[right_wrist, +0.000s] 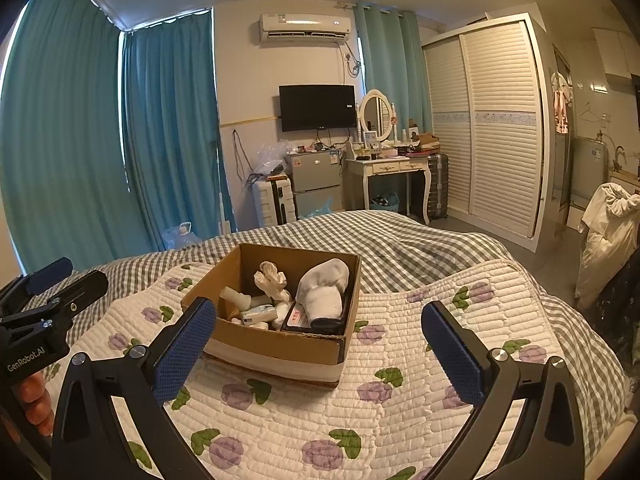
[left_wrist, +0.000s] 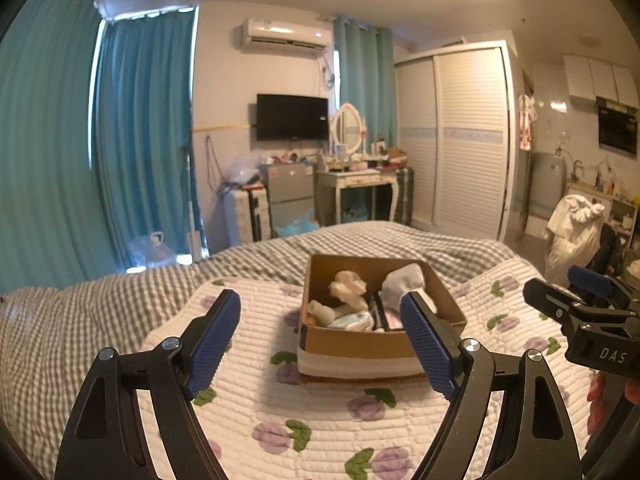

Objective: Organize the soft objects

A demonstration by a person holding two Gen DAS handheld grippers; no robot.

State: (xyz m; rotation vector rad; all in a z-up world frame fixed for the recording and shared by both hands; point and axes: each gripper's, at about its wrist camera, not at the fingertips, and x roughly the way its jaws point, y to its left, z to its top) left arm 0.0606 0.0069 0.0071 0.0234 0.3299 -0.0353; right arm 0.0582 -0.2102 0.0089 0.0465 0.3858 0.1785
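Observation:
A cardboard box (left_wrist: 360, 350) (right_wrist: 280, 350) stands on the floral quilt (left_wrist: 320, 420) (right_wrist: 360, 412) on the bed. In it lie a rolled white sock (left_wrist: 404, 282) (right_wrist: 324, 286), a cream bundled sock (left_wrist: 350, 286) (right_wrist: 272, 278) and several small soft items. My left gripper (left_wrist: 320, 332) is open and empty, held above the quilt just in front of the box. My right gripper (right_wrist: 320, 346) is open and empty, near the box's front right corner. Each gripper shows at the edge of the other's view.
A grey checked blanket (left_wrist: 100, 300) (right_wrist: 400, 240) covers the bed beyond the quilt. Teal curtains, a wall television, a dressing table (right_wrist: 392, 168), a small fridge and a white wardrobe (right_wrist: 492, 120) stand across the room. White clothing hangs at the right (right_wrist: 608, 220).

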